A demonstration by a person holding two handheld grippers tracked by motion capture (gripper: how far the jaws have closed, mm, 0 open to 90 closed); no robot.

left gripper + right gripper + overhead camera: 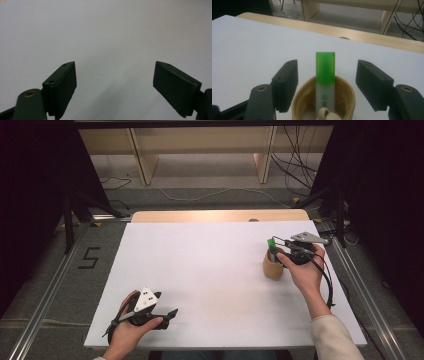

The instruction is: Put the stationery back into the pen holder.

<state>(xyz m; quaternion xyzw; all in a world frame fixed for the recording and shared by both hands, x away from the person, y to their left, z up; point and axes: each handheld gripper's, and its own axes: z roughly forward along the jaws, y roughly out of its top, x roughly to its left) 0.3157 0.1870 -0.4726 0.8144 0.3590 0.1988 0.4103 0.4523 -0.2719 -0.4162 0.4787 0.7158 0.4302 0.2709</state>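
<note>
Green-capped highlighter stands upright in a tan cup, lower centre of my right gripper view; the cup's base is cut off by the bottom edge, and a pale rounded object at the rim is too cropped to identify. My right gripper has its jaws wide, one each side of the highlighter, neither pad touching it. In the high view the cup sits at right of centre on the white table, partly hidden behind my right hand; only the green cap shows. My left gripper rests at the lower left of the high view, jaws wide over bare white surface. Printing on the highlighter barrel is partly hidden.
</note>
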